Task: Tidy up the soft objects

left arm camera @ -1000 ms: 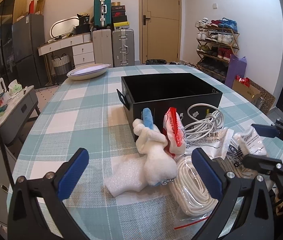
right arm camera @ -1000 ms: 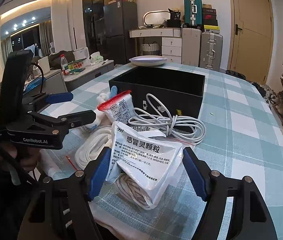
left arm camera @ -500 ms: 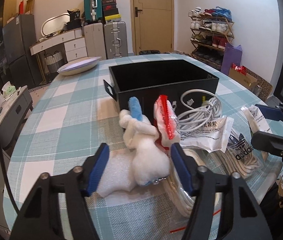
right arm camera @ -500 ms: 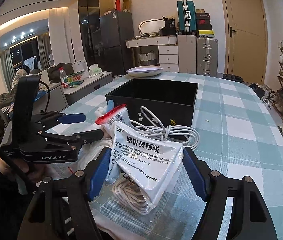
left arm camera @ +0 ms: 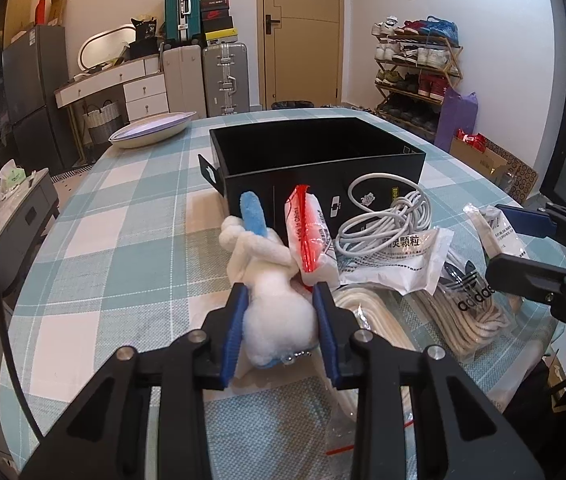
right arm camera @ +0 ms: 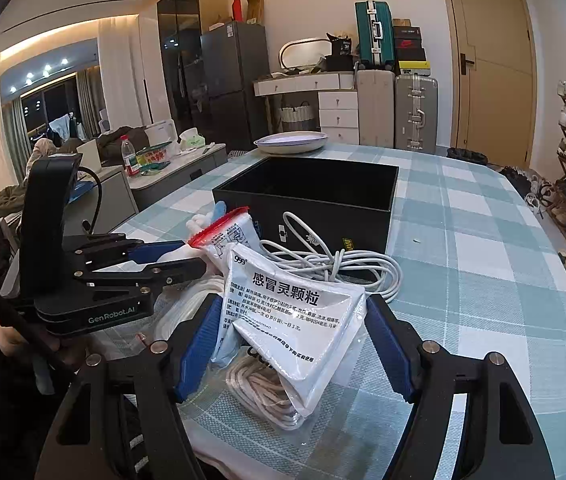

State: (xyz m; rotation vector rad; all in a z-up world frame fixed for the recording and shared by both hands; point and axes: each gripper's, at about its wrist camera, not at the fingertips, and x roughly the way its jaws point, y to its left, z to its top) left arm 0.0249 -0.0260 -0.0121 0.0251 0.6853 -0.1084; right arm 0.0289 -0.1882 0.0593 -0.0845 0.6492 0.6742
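Observation:
My left gripper [left arm camera: 281,322] is shut on a white plush toy [left arm camera: 277,312] with a blue ear, lying on the checked tablecloth in front of an open black box [left arm camera: 315,160]. A red-topped white packet [left arm camera: 311,240] leans against the toy. My right gripper [right arm camera: 295,344] is open, its fingers on either side of a white medicine packet [right arm camera: 291,320] that lies on a bagged coil of white rope [right arm camera: 267,396]. A white cable [right arm camera: 335,260] lies in front of the box. In the right wrist view the left gripper [right arm camera: 171,258] shows at the left.
A white dish [left arm camera: 151,134] stands at the table's far side. A second bagged rope coil [left arm camera: 367,320] and an adidas bag [left arm camera: 471,292] lie beside the toy. Suitcases, a shoe rack and a door stand behind the table.
My left gripper has moved forward and shut its fingers on the plush toy. My right gripper has stayed open around the medicine packet.

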